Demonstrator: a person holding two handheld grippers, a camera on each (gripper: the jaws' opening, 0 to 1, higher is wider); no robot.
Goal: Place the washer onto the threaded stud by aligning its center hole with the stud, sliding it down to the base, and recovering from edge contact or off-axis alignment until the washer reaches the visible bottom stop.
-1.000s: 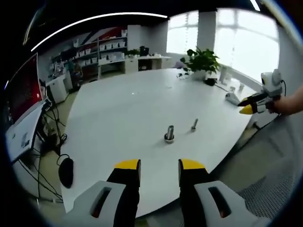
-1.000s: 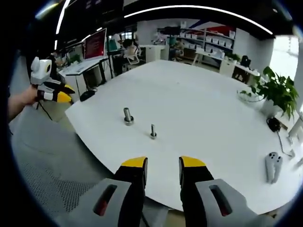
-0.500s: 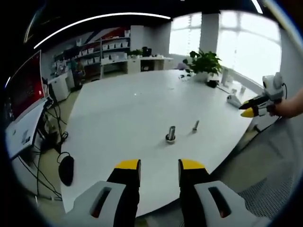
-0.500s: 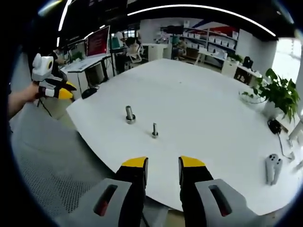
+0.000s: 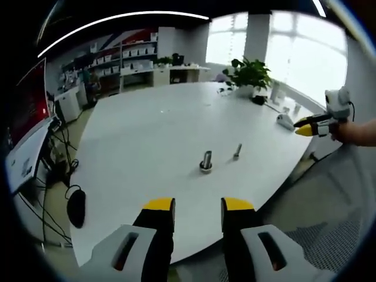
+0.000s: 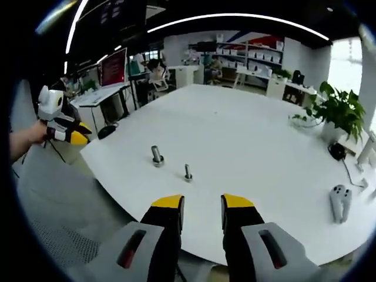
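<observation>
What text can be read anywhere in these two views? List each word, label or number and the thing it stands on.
No text can be read in either view.
Red monitor screen: whatever it shows is too blurred to read.
Boxes on the white shelves: any labels are too small to tell.
The two metal studs on the white table: no markings visible.
White controller: no lettering visible.

Bare white table (image 6: 247, 147) around stud (image 6: 188, 172) and bolt (image 6: 157, 156) — plant (image 6: 338, 108), controller (image 6: 339, 202) well apart.
</observation>
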